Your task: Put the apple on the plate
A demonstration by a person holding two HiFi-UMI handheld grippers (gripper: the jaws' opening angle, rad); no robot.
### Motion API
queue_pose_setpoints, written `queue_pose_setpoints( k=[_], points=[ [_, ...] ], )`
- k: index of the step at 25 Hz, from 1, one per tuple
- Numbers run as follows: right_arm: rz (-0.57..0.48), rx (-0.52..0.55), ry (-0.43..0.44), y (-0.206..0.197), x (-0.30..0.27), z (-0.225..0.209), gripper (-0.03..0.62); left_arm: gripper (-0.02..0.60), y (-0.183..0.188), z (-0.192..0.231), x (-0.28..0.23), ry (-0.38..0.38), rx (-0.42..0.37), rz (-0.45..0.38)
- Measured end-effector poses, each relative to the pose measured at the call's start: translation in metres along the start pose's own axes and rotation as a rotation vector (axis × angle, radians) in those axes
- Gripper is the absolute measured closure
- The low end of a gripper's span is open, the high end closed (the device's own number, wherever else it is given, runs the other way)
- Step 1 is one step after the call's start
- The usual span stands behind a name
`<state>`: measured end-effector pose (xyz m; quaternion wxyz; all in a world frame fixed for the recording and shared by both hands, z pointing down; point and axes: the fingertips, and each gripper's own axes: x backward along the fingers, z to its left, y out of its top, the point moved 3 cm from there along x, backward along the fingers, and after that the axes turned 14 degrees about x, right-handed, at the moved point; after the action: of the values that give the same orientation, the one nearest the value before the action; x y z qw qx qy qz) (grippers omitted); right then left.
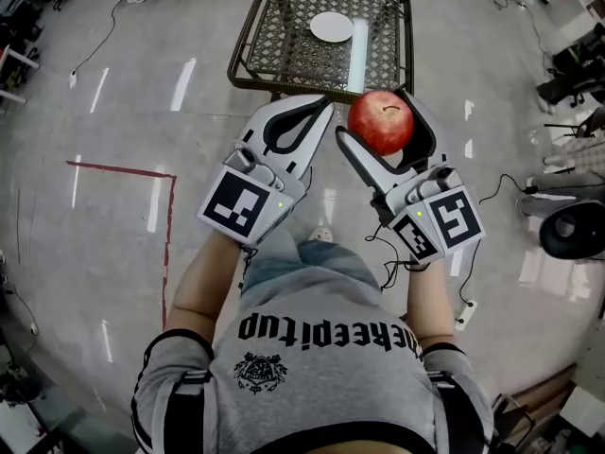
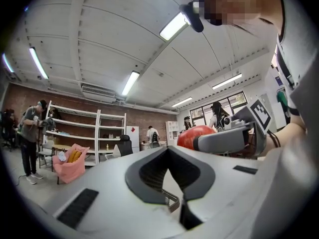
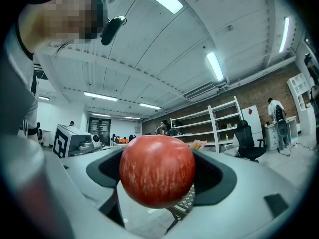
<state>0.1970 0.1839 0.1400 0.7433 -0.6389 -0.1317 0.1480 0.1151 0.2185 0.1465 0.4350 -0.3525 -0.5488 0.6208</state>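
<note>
A red apple (image 1: 381, 121) is clamped between the jaws of my right gripper (image 1: 386, 126); it fills the middle of the right gripper view (image 3: 156, 170). In the left gripper view the apple (image 2: 192, 135) shows at the right. A small white plate (image 1: 331, 26) lies on a dark mesh table (image 1: 284, 36) ahead of me, well beyond both grippers. My left gripper (image 1: 317, 112) is held beside the right one, its jaws together with nothing between them (image 2: 172, 180). Both grippers hang in the air above the floor, short of the table's near edge.
A white cylinder (image 1: 357, 55) lies on the mesh table right of the plate. Red tape (image 1: 170, 216) marks the shiny floor at left. Cables and a chair base (image 1: 577, 225) sit at right. Shelves and people stand far off in the room.
</note>
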Motion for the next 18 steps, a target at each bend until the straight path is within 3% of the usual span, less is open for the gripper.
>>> queue_pose_setpoints(
  k=[8, 12, 18],
  points=[
    [0.001, -0.014, -0.021, -0.006, -0.010, -0.015, 0.164, 0.563, -0.002, 0.010, -0.020, -0.024, 0.015, 0.027],
    [0.013, -0.022, -0.049, -0.013, -0.037, -0.031, 0.164, 0.563, 0.000, 0.038, -0.039, -0.056, 0.020, 0.018],
    [0.021, -0.029, -0.101, -0.018, -0.075, -0.036, 0.164, 0.563, -0.004, 0.077, -0.043, -0.088, 0.052, 0.093]
  ],
)
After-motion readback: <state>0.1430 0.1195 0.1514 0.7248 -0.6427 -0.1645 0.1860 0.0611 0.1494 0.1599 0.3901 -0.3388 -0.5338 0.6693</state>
